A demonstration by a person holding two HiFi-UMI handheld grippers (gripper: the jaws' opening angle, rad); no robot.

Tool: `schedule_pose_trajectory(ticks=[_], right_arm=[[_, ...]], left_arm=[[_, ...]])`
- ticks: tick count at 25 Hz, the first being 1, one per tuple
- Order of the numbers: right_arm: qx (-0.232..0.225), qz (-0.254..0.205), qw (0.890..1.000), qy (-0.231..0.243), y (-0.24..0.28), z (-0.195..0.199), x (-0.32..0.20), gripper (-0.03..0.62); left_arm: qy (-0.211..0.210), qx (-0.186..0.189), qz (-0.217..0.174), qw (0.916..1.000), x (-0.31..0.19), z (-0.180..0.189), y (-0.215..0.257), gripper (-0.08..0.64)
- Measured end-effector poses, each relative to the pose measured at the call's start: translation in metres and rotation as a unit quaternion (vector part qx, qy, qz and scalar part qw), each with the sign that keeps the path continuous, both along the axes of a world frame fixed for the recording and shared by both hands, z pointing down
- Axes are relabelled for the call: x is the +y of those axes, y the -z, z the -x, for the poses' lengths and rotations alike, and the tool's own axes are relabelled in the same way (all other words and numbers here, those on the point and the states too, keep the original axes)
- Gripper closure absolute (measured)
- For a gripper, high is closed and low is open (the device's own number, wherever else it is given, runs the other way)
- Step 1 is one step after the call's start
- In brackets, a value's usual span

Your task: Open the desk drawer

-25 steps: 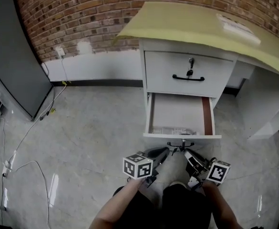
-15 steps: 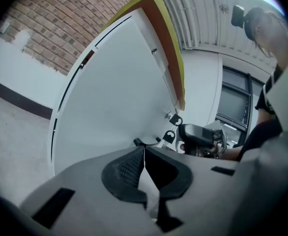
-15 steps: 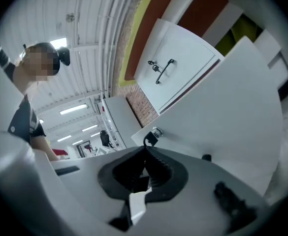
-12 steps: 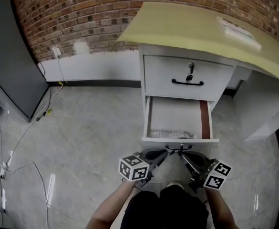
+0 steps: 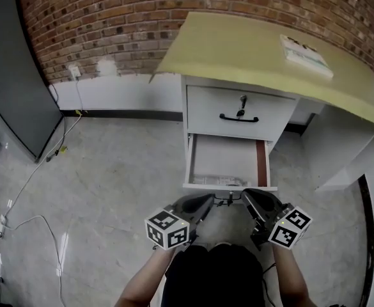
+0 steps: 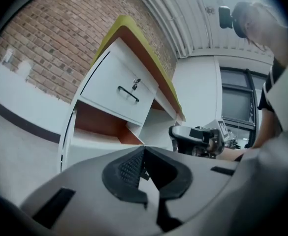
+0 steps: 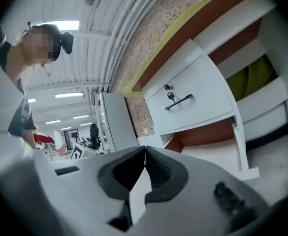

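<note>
The white desk (image 5: 250,43) has a yellow top and two drawers. The upper drawer (image 5: 238,110) is closed, with a black handle (image 5: 239,118) and a key in its lock. The lower drawer (image 5: 228,160) stands pulled out, its bare inside showing, with a small handle (image 5: 228,197) on its front. My left gripper (image 5: 206,203) and right gripper (image 5: 249,201) hang just in front of that drawer, one on each side of the handle. Both are shut and hold nothing. The left gripper (image 6: 144,154) and right gripper (image 7: 144,156) point level at the desk.
A booklet (image 5: 305,55) lies on the desk top. A dark cabinet (image 5: 14,75) stands at the left against the brick wall, and cables (image 5: 33,190) run over the grey floor from a wall socket (image 5: 75,71). The person's legs (image 5: 212,274) are below the grippers.
Both grippers have risen in front of the open lower drawer and rolled, their marker cubes turned. The lower drawer stays pulled out and the upper one closed.
</note>
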State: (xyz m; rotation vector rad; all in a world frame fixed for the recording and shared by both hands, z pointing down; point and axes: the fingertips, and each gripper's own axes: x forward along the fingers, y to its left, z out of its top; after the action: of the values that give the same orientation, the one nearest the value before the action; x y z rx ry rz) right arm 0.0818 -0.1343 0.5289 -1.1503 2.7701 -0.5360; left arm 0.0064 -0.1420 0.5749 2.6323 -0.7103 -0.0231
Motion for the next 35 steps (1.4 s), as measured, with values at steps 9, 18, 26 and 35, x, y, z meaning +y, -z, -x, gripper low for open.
schedule_pose_trajectory(ticks=[9,18,26,35], right_arm=[[0.094,-0.031,0.993,-0.07,0.049,-0.001,0.006,0.578],[0.029,-0.013,0.989,-0.142,0.077,-0.004,-0.026,0.579],[-0.078,-0.039,0.983,-0.163,0.125,-0.006,-0.055,0.578],[0.036,-0.047,0.986,-0.155,0.1,-0.005,-0.064,0.578]], left_arm=[[0.016,-0.011,-0.039,0.9991,0.004,-0.007,0.056,0.549],[0.009,-0.03,-0.038,0.9988,0.004,-0.014,0.048,0.55],[0.023,-0.029,-0.06,0.9975,-0.005,-0.017,0.064,0.549],[0.036,0.005,-0.04,0.9986,-0.02,-0.031,0.051,0.549]])
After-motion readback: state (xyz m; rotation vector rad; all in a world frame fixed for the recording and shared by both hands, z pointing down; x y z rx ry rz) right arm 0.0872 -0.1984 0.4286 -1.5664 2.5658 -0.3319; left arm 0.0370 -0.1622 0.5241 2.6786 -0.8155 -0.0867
